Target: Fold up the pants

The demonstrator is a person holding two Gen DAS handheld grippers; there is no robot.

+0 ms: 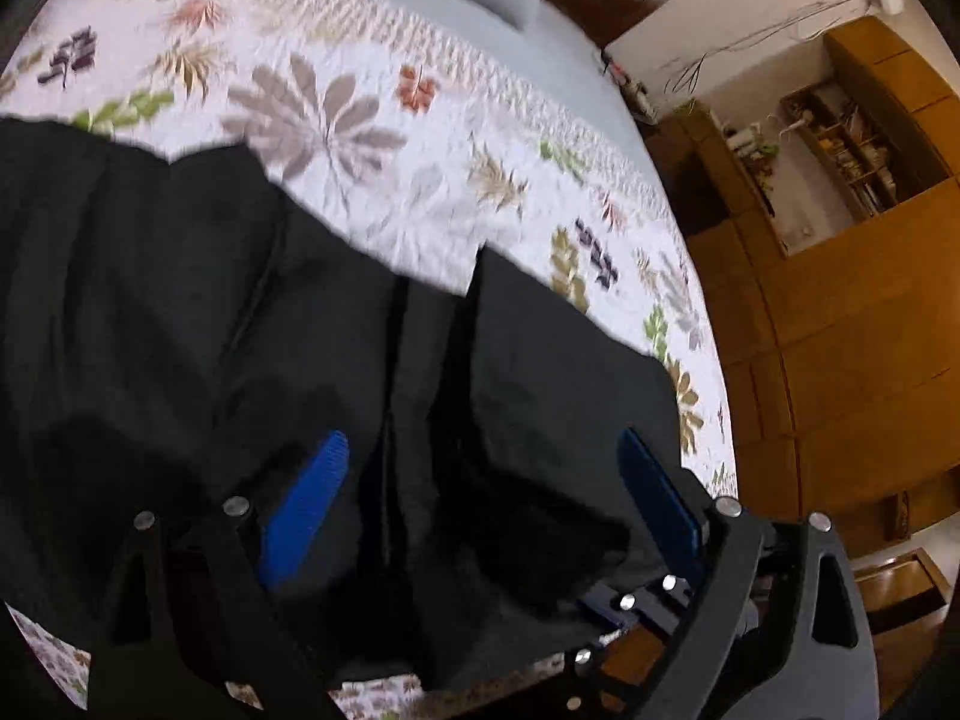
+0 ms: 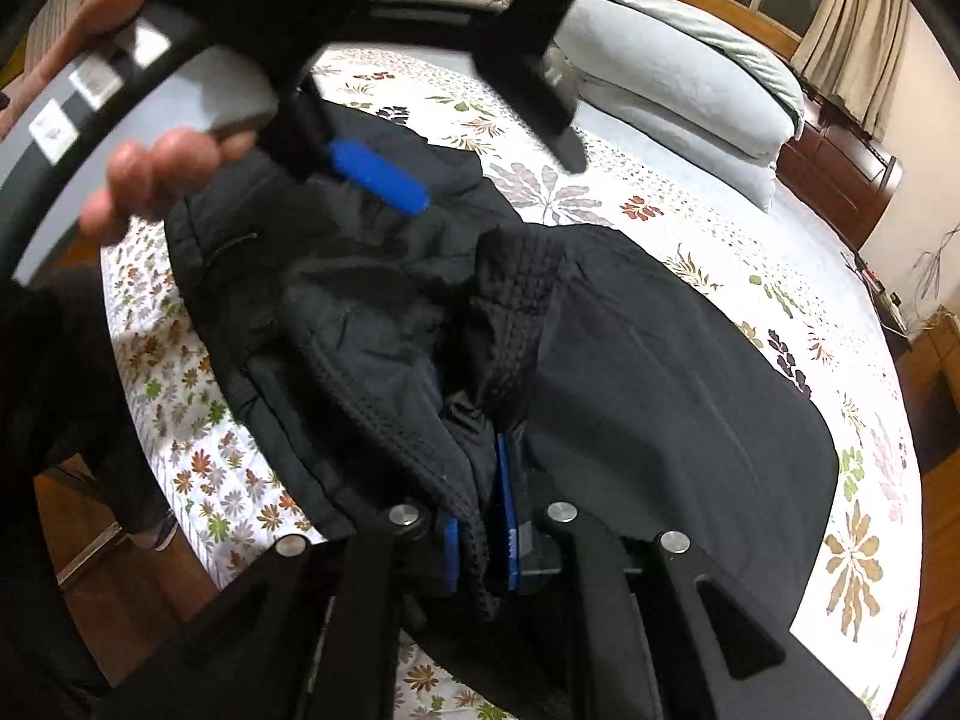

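Black pants (image 2: 660,360) of smooth, stitched cloth lie crumpled on the bed's quilted, leaf-printed cover (image 1: 372,120), near its edge. The right gripper (image 2: 483,531) pinches a bunched fold between ribbed blue pads. The left gripper (image 1: 480,468) hangs wide open over the cloth, gripping nothing. Grey pillows (image 2: 678,78) are stacked at the headboard end.

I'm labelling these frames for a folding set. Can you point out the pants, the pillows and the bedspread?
pants (image 2: 660,372): right wrist view, flat black leg.
pillows (image 2: 678,90): right wrist view, top pillow's front face.
bedspread (image 1: 372,138): left wrist view, bare leaf print.
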